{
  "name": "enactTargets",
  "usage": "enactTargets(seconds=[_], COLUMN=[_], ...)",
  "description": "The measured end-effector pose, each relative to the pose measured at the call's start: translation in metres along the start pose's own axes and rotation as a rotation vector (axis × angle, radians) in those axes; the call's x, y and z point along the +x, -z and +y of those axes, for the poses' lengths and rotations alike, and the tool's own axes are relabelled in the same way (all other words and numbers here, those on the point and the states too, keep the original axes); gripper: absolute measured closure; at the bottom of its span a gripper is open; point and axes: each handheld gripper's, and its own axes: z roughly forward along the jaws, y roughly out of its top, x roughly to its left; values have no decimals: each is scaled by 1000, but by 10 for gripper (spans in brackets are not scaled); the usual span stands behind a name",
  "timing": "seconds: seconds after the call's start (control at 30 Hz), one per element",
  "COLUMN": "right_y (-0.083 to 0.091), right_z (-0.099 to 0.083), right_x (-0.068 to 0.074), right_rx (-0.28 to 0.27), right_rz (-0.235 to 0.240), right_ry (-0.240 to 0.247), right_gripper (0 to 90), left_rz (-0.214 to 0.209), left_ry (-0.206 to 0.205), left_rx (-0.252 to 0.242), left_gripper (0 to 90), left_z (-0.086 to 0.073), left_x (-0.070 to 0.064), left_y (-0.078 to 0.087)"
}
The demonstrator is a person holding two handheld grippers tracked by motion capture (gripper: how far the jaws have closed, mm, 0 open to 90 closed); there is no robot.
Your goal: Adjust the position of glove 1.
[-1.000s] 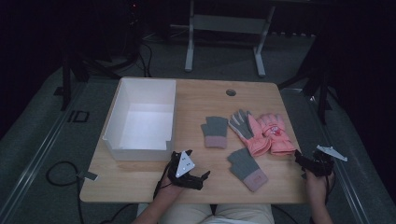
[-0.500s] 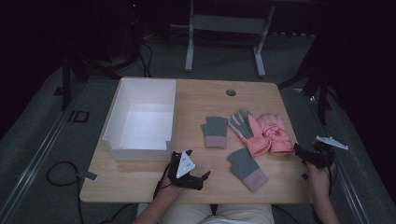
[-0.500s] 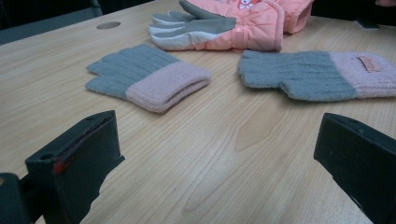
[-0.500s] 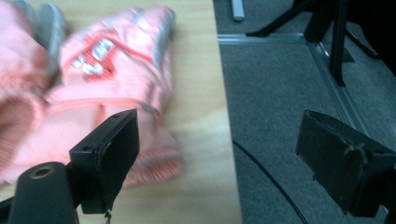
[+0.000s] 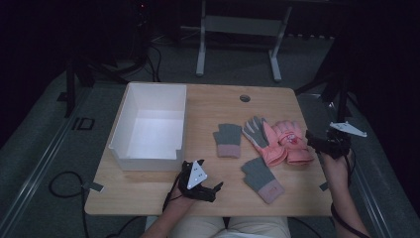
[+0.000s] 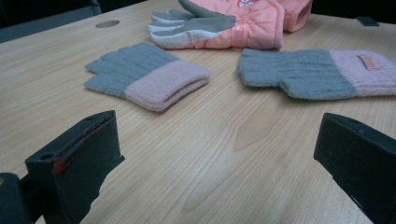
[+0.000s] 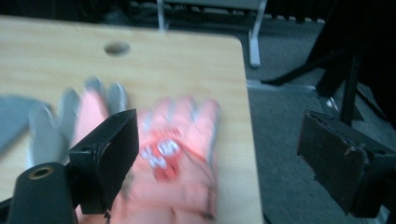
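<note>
Sitting by the bench's [image 5: 148, 193] left edge: a white box [image 5: 151, 126], open on top, likely for putting gloves in. Resting near the front edge: the left tongs [image 5: 205, 188], jaws wide apart, holding nothing, pointing at the gloves. Lying flat mid-bench: one grey glove [image 5: 228, 139], another grey glove [image 5: 262, 179] nearer the front. Lying side by side toward the right edge: two pink gloves [image 5: 280, 141]. Hovering just past the right edge: the right tongs [image 5: 322, 144], jaws wide apart, empty, maybe reaching for pink.
</note>
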Motion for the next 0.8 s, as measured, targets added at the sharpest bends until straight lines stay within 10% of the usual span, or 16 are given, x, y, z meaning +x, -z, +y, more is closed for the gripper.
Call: enactTargets(seconds=[0.17, 0.23, 0.5, 0.8], right_y=[0, -1, -10, -38], right_z=[17, 27, 38, 35], right_x=[11, 24, 62, 124], right_rx=[-10, -16, 9, 70], right_rz=[50, 155, 297, 432], right_ry=[-6, 6, 60, 206], right_gripper=[128, 129, 142, 283], left_rz=[-1, -2, 3, 0], left_ry=[-9, -4, -25, -41], left_rx=[3, -3, 6, 0], left_gripper=[1, 1, 1, 1], left_z=[0, 0, 0, 0], left_x=[0, 0, -2, -4], left_y=[0, 0, 0, 0])
